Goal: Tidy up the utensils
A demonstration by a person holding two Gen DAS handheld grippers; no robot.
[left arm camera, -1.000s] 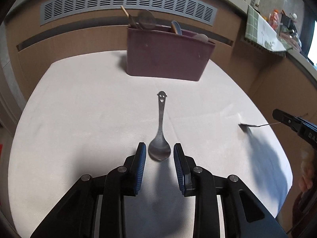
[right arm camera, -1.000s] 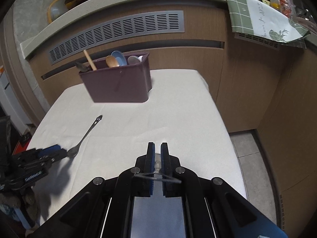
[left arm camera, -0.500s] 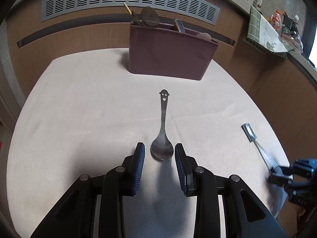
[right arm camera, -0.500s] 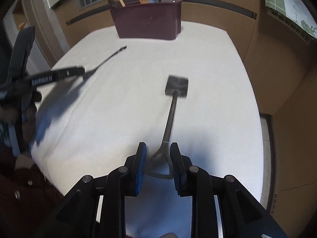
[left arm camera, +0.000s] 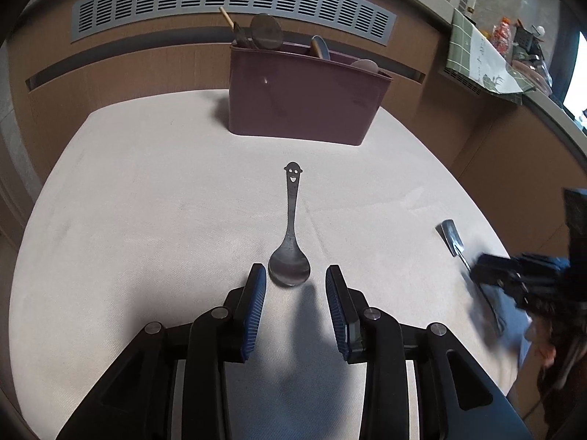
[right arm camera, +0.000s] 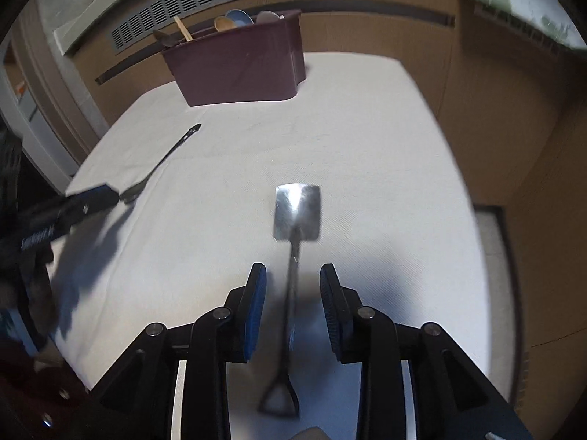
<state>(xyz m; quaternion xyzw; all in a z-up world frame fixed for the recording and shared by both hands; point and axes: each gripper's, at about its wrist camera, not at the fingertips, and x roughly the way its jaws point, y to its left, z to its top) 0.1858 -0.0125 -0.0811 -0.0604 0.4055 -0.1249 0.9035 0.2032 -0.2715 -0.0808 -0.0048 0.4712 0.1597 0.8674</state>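
A steel spoon (left arm camera: 291, 242) with a smiley-face handle end lies on the white table, its bowl just in front of my open left gripper (left arm camera: 295, 286). A small shovel-shaped utensil (right arm camera: 297, 216) lies on the table with its handle running between the jaws of my open right gripper (right arm camera: 292, 286). It also shows in the left wrist view (left arm camera: 451, 236), where the right gripper (left arm camera: 513, 280) is over its handle. A maroon utensil holder (left arm camera: 304, 99) with several utensils in it stands at the far edge. The spoon also shows in the right wrist view (right arm camera: 161, 163).
The white table (left arm camera: 146, 201) ends close on the right, with a wood-panelled counter wall (right arm camera: 495, 84) behind and beside it. A green tiled cloth (left arm camera: 473, 55) hangs over the counter at the right.
The right gripper opened, set the shovel utensil down on the table, and has moved forward along its handle. The left gripper stayed open at the spoon's bowl.
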